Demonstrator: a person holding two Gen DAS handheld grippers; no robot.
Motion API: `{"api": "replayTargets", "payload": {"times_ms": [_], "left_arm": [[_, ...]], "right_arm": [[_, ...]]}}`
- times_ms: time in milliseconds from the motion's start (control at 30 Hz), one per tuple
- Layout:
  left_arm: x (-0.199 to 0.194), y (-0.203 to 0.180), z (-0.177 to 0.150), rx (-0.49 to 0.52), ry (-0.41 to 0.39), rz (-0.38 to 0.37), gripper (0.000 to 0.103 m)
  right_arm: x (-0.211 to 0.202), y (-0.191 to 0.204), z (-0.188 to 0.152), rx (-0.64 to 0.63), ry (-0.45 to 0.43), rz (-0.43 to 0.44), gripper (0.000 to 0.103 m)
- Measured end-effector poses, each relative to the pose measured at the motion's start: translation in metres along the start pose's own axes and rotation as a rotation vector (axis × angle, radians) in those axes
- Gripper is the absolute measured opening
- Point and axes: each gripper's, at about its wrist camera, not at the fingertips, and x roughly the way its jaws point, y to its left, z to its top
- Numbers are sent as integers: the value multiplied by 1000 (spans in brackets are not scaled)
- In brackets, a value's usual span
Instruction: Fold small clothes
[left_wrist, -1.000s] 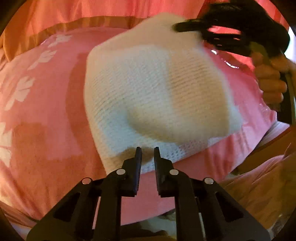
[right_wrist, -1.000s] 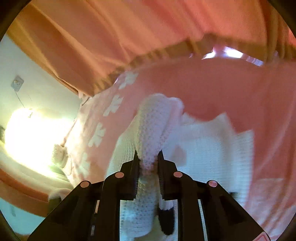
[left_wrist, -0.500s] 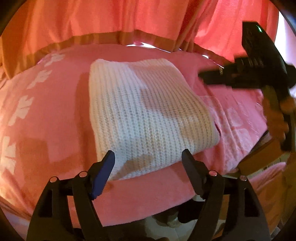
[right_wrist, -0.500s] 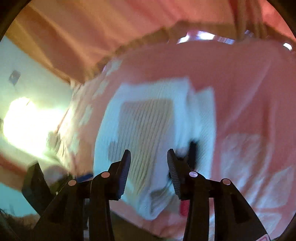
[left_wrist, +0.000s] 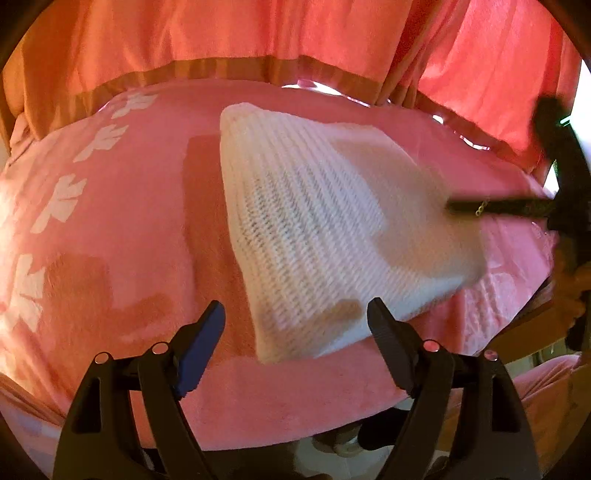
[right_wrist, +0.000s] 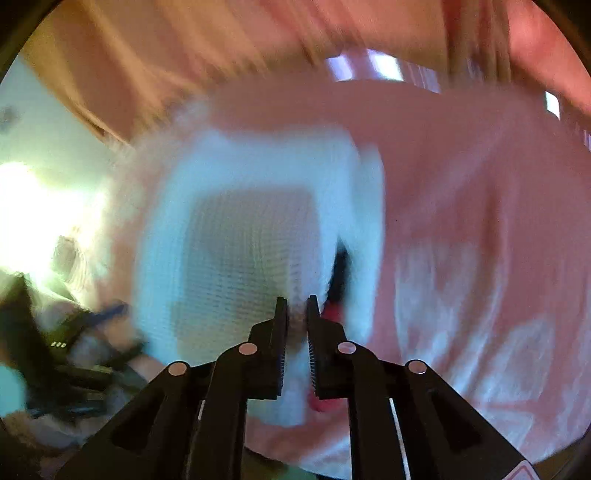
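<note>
A white knit garment (left_wrist: 325, 229) lies folded on the pink blanket (left_wrist: 129, 221). My left gripper (left_wrist: 295, 317) hovers over the garment's near corner. Its jaws stand wide and are still opening, and the pads touch nothing. In the left wrist view my right gripper (left_wrist: 450, 206) comes in from the right as a dark blur at the garment's right edge. In the blurred right wrist view the right gripper (right_wrist: 295, 310) is closing, its jaws narrowed onto the edge of the white knit garment (right_wrist: 243, 236), with fabric pinched between the pads.
The pink blanket (right_wrist: 480, 221) has white flower prints along its left side and drops off at the near edge. Orange-pink curtains (left_wrist: 258, 33) hang behind it. A person's hand (left_wrist: 576, 291) holds the right gripper's handle at the far right.
The garment went from lifted to lying flat and folded. My left jaws opened wide. My right gripper let go of the fold, moved down to the garment's edge and closed on it.
</note>
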Motion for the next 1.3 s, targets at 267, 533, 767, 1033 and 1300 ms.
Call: {"api": "replayTargets", "payload": {"times_ms": [267, 533, 767, 1033, 1300], "left_arm": [[-2, 7, 6, -6, -12, 23, 81], [-10, 9, 21, -21, -38, 39, 83], [-10, 9, 33, -5, -52, 57, 86], [6, 14, 49, 10, -24, 60, 86], [14, 10, 56, 29, -25, 83, 87]], "right_arm": [[-35, -5, 13, 57, -155, 71, 46], [23, 2, 41, 55, -68, 74, 14], [-11, 4, 32, -35, -161, -77, 14], [-8, -8, 25, 8, -144, -40, 33], [18, -11, 31, 23, -114, -110, 62]]}}
